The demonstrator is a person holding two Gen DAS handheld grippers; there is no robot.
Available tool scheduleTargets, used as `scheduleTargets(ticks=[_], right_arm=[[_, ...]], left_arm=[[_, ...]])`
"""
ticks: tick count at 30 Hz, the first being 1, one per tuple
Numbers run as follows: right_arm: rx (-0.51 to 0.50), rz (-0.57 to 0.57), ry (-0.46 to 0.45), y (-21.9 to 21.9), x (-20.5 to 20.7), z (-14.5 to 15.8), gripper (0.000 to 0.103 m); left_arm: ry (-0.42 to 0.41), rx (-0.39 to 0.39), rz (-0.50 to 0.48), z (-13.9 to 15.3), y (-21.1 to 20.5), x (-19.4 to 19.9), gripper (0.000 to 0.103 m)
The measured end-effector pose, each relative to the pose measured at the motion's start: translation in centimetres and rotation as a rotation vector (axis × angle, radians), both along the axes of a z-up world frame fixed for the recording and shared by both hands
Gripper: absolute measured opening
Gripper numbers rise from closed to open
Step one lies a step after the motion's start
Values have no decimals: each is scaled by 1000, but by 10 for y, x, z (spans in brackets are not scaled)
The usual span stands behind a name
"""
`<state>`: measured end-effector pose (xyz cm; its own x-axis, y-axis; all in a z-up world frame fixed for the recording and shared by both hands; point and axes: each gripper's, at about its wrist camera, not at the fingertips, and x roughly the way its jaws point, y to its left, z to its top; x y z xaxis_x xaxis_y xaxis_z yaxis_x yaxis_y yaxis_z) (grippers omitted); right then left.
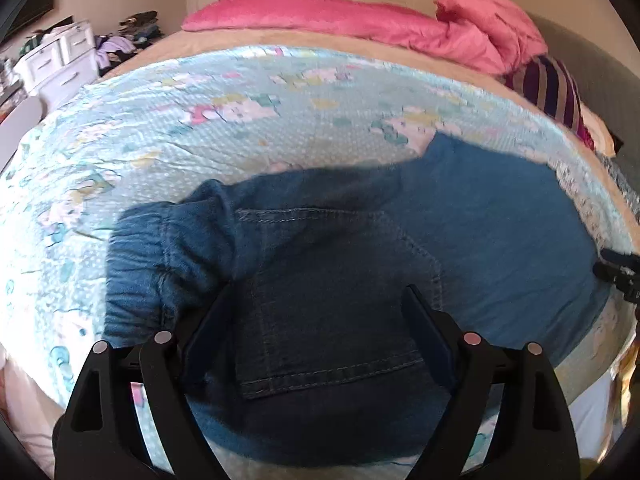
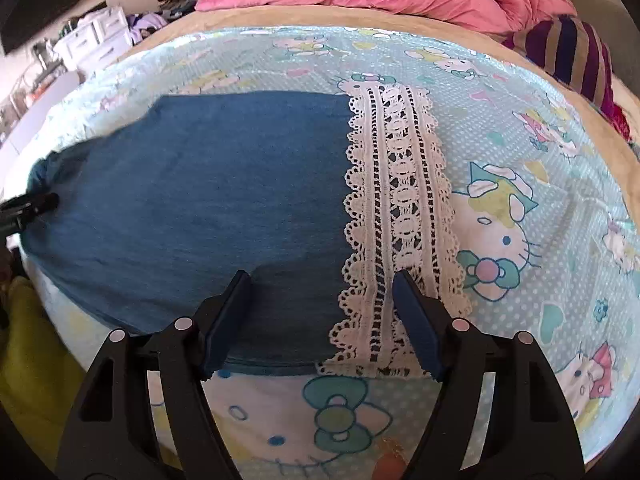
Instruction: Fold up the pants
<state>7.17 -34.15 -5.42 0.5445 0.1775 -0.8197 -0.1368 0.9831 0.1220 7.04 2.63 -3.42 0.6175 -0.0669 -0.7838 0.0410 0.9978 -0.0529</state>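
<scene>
Pants (image 1: 400, 240) flat on bed (image 1: 160, 120), long axis running waistband to lace hem; left tongs (image 1: 320, 344) over pocket, right tongs (image 2: 320, 320) over hem, both wide, empty.

You have open, flat room across the pale blue cartoon-print bedspread (image 2: 520, 152) beyond and right of the blue denim pants with white lace hems (image 2: 200, 184); at the far edge a heaped pink quilt (image 1: 360, 20) and a purple-and-grey striped cushion (image 2: 576, 56) block passage; white plastic drawers (image 1: 56, 60) crowd the far left.
</scene>
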Motion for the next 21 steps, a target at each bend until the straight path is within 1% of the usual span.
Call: scheduleTargets(ticks=[1, 2, 4, 7, 9, 14, 21], right_arm=[[22, 2, -12, -2, -3, 5, 69], [34, 4, -21, -3, -6, 8, 71], [38, 2, -33, -5, -12, 12, 72], [60, -10, -50, -13, -18, 16, 74], [62, -18, -69, -18, -24, 21, 80], [62, -46, -119, -35, -34, 35, 84], [72, -98, -163, -59, -44, 43, 85]], left_arm=[[-8, -8, 3, 4, 0, -2, 95], [-17, -14, 5, 8, 0, -5, 96], [-27, 2, 11, 15, -3, -10, 97], [-49, 8, 8, 28, -9, -17, 98], [-62, 2, -3, 36, -14, -21, 98], [-80, -2, -47, 52, -32, -28, 98], [-98, 14, -131, 68, -69, -28, 98]])
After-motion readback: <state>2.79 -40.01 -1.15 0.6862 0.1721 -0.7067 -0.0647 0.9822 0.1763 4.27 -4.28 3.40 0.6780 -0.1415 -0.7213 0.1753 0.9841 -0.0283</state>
